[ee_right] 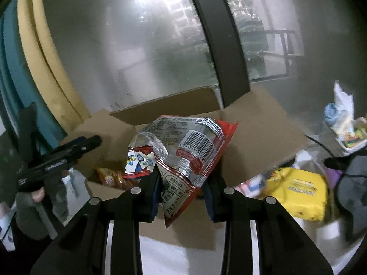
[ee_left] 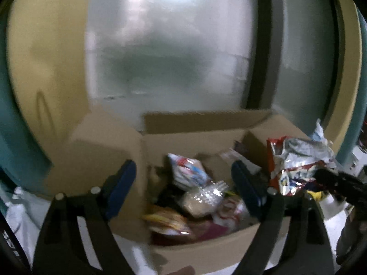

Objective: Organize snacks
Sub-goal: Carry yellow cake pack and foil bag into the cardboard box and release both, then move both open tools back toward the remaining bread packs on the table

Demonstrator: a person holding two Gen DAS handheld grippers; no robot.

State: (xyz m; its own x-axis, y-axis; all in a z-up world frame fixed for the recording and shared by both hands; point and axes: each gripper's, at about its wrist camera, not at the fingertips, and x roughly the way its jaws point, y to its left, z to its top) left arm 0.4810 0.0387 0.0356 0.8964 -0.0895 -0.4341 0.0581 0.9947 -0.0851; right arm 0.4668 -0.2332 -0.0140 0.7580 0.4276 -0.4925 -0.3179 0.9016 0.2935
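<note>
An open cardboard box (ee_left: 188,137) stands on a white surface by the window and holds several snack packs, among them a clear plastic cup pack (ee_left: 204,197). My left gripper (ee_left: 183,183) is open and empty just above the box's near left corner. My right gripper (ee_right: 183,183) is shut on a crumpled red and silver snack bag (ee_right: 183,151) and holds it above the box (ee_right: 257,123). That bag (ee_left: 298,162) and the right gripper (ee_left: 339,181) also show at the right in the left wrist view. The left gripper (ee_right: 68,151) shows at the left in the right wrist view.
A yellow pack (ee_right: 300,192) and other small packages lie right of the box. A white bag with items (ee_right: 344,123) sits at the far right. A frosted window (ee_right: 137,45) with a dark frame (ee_right: 220,45) stands right behind the box.
</note>
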